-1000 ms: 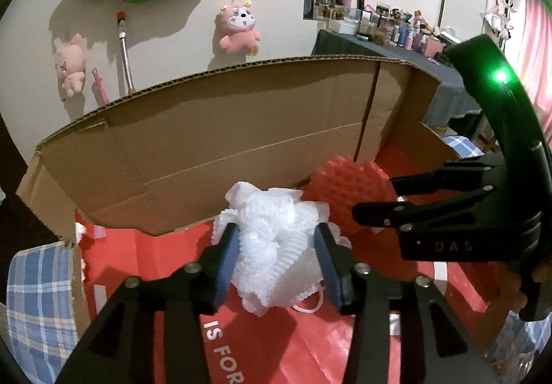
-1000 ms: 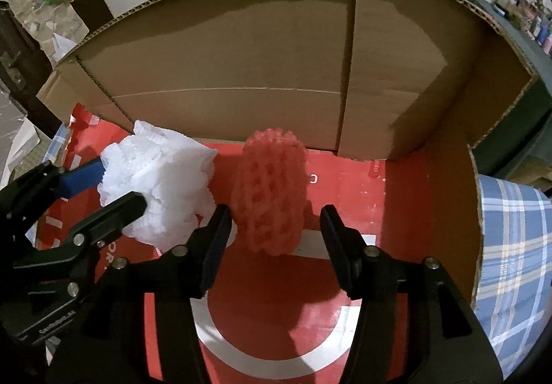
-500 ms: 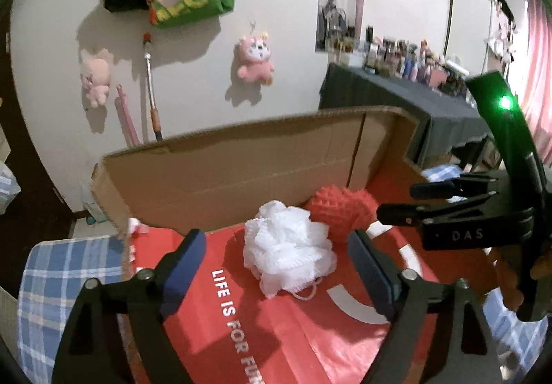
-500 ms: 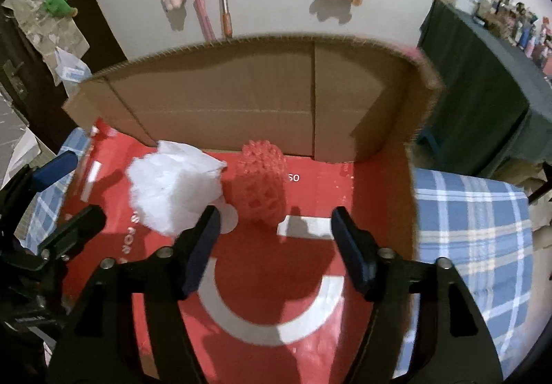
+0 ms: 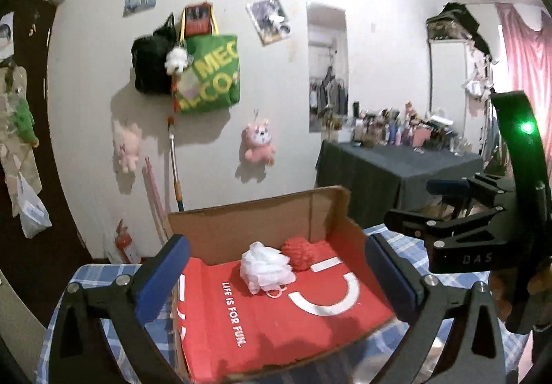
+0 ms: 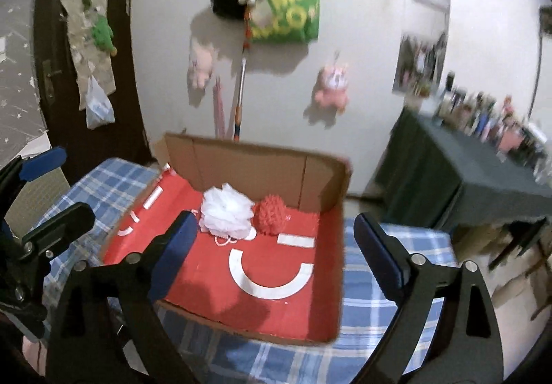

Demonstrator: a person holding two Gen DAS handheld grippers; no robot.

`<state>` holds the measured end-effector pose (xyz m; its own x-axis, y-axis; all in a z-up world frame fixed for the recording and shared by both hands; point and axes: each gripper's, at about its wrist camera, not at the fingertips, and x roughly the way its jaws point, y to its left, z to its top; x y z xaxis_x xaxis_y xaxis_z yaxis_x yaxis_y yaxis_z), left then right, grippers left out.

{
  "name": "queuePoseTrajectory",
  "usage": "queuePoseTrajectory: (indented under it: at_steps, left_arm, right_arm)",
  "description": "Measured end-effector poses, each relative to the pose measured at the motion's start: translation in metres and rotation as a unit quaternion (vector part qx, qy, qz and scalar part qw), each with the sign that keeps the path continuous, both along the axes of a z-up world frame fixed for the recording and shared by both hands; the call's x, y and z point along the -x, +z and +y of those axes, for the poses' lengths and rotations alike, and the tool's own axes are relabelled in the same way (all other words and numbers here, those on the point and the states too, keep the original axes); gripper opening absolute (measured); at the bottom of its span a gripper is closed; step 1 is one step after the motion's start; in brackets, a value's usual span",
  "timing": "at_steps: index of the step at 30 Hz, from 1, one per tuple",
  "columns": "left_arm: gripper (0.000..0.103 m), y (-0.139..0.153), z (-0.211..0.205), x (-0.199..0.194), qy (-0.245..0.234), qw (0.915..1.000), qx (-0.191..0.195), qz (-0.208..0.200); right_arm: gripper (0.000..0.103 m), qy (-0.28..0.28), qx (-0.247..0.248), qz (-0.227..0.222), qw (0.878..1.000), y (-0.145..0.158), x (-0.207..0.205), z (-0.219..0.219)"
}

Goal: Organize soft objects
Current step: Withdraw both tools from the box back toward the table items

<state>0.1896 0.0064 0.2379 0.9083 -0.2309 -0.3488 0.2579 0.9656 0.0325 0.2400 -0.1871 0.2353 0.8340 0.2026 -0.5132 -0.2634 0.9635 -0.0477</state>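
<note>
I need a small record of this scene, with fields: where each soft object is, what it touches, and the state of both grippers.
white puff: in the box, near the back wall
red puff: in the box, touching the white puff's right side
box: cardboard, red inside, on the plaid cloth
left gripper: open, holds nothing
right gripper: open, holds nothing

A blue plaid-covered table [image 6: 362, 239] is seen, with an open cardboard box [image 6: 262, 173] set directly on it.
</note>
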Motion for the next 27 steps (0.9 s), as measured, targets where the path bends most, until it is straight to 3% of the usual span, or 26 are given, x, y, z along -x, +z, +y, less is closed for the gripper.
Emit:
queuePoseTrajectory:
  at_steps: [5,8,12,18,27]
  left_arm:
    - [0.103,0.006,-0.001,0.052,0.001,0.9993,0.019,-0.031]
    - [0.103,0.005,0.004,0.076,-0.005,0.9987,0.039,-0.033]
    - [0.103,0.000,0.009,0.104,0.001,0.9978,0.052,-0.041]
    - [0.103,-0.019,0.013,0.145,0.006,0.9965,0.065,-0.052]
    - [0.103,-0.067,0.009,0.191,0.040,0.9967,0.036,-0.060]
  right_arm:
    - [0.094,-0.010,0.028,-0.086,0.996,0.015,0.073,0.001]
    - [0.103,-0.026,0.029,-0.136,0.990,0.018,0.115,-0.001]
    - [0.103,-0.044,0.043,-0.191,0.980,0.013,0.168,0.000]
    - [0.103,-0.036,-0.009,-0.195,0.980,-0.008,0.216,-0.011]
    - [0.103,-0.048,-0.021,-0.177,0.983,-0.059,0.254,-0.011]
